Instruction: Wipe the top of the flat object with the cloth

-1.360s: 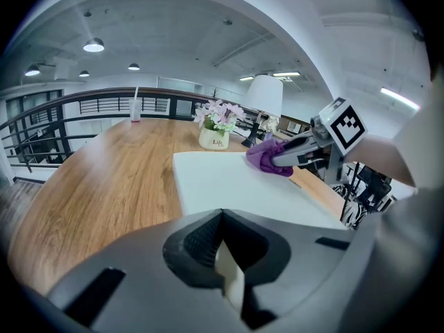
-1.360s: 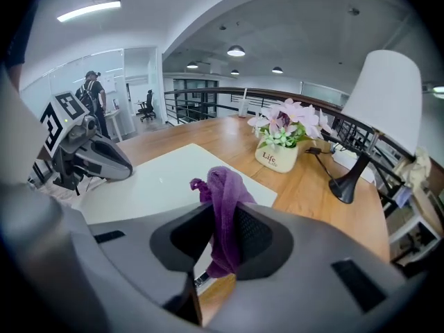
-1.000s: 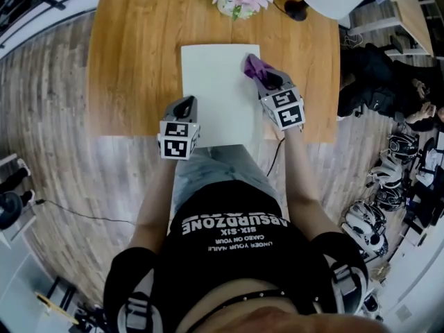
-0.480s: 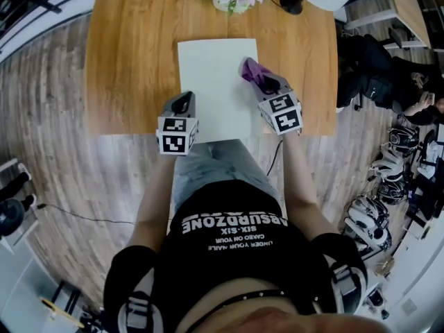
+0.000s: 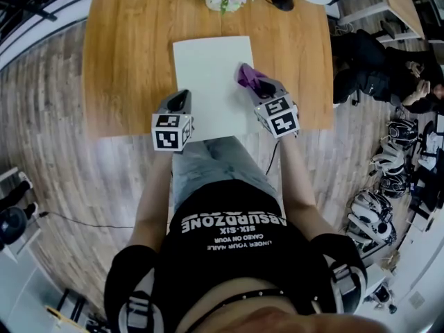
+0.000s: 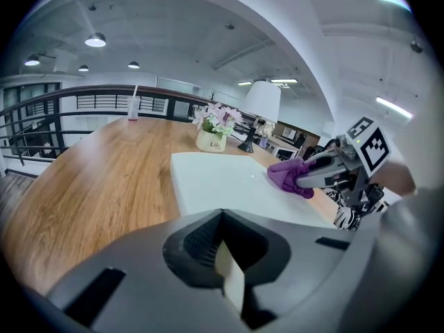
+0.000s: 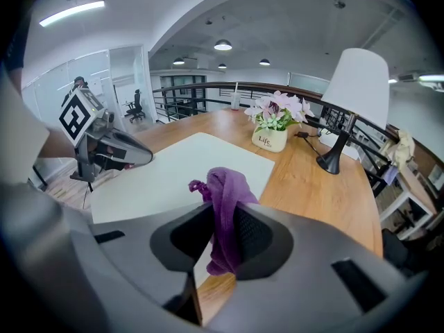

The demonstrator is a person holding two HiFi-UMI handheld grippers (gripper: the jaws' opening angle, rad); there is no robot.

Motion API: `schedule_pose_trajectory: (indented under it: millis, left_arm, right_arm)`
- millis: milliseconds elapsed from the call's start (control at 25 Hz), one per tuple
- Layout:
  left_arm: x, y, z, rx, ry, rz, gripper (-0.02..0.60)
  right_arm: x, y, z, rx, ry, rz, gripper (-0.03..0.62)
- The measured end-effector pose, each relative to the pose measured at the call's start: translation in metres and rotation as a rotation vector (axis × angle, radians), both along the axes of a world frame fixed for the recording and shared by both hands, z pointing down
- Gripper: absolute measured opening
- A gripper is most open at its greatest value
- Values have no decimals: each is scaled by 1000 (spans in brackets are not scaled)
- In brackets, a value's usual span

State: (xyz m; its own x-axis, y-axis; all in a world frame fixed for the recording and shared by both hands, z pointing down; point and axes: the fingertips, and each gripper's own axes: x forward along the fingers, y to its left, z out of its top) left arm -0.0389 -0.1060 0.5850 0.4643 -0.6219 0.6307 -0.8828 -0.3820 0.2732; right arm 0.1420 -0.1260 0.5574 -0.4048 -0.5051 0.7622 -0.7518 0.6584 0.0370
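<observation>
Pinching the purple cloth (image 5: 245, 75) between its jaws, the right gripper (image 5: 259, 87) holds it low over the right side of the white flat board (image 5: 208, 68), apparently placed for a wiping pass. The board lies at the near edge of the worktop (image 5: 132, 54), midway along. The left gripper (image 5: 182, 98), jaws together and empty, sits by the board's near left corner, probably to steady it.

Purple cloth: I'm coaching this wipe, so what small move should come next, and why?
Probably sweep the right tongs leftward across the white board. They are shut on the purple cloth, which sits by the board's right edge, so most of the top lies bare to its left.
</observation>
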Motion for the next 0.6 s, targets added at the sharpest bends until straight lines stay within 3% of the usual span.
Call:
schedule_pose_trajectory:
  millis: [280,600]
  left_arm:
    - [-2,7,-4,-3,12,23,11]
    - [-12,34,-11,-17,8,29,11]
  right_arm:
    - [-8,-2,-2,6,33,22,94]
    - [-43,4,-6,11,22,-26,94]
